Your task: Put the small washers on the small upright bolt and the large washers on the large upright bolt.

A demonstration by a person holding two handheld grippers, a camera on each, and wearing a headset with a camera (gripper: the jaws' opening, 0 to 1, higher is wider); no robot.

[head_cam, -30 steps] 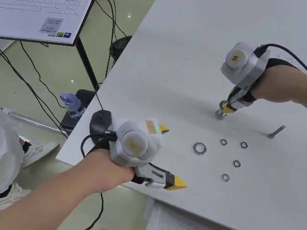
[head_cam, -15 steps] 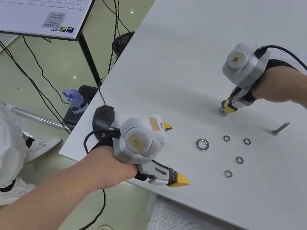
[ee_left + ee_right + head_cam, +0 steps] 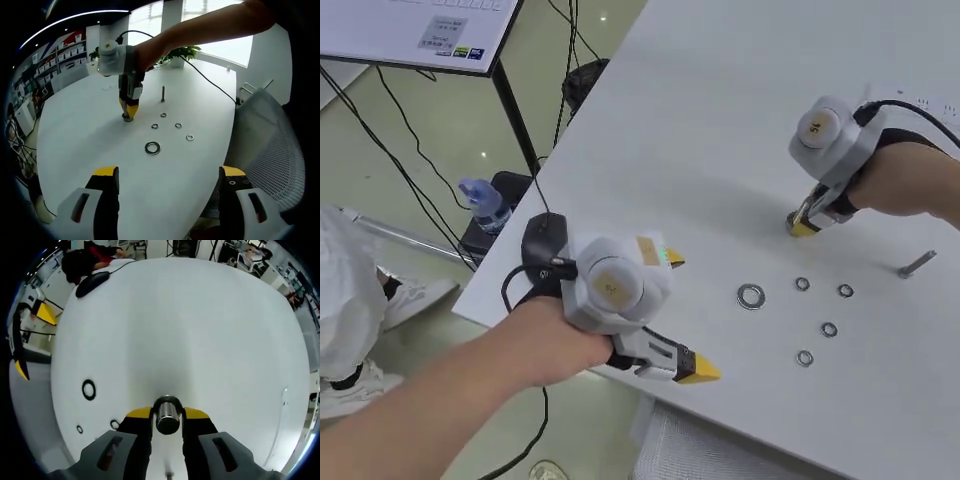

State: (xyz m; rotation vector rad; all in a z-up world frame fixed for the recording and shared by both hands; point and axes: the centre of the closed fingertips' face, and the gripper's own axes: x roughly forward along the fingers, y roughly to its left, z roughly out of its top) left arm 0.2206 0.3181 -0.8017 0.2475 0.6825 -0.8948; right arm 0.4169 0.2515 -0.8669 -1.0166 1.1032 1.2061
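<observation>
**A:** What do the right jaws have?

**B:** The right gripper (image 3: 804, 224) is clenched on the large bolt (image 3: 167, 416), one jaw on each side. In the right gripper view the bolt shows end-on, so its long axis runs along the jaws, upright on the worktop (image 3: 720, 120).

**A:** And the left?

**B:** The left gripper (image 3: 169, 172) is released, its jaws wide apart with nothing between them. It hovers over the near edge of the worktop.

**A:** Which washer goes first, do you think?

**B:** Probably the large washer (image 3: 751, 296). It lies flat, hole up, straight ahead of the left jaws, between them and the large bolt. Both grippers look about equally near to it, but only the left is free.

**A:** So the reach is forward and down.

**B:** Yes, and the jaws would have to take it by the rim. Being thin and flat, it may skate on the smooth top.

**A:** The small ones?

**B:** There are four small washers (image 3: 829, 329), loose on the worktop just past the large one, on the side toward the small bolt (image 3: 917, 264). That bolt is well apart from the large bolt, and in the left gripper view it looks upright.

**A:** Anything threaded yet?

**B:** None that I can see. The right jaws cover the large bolt's top, so I judge they must shift or let go before a washer can drop over it.
</observation>
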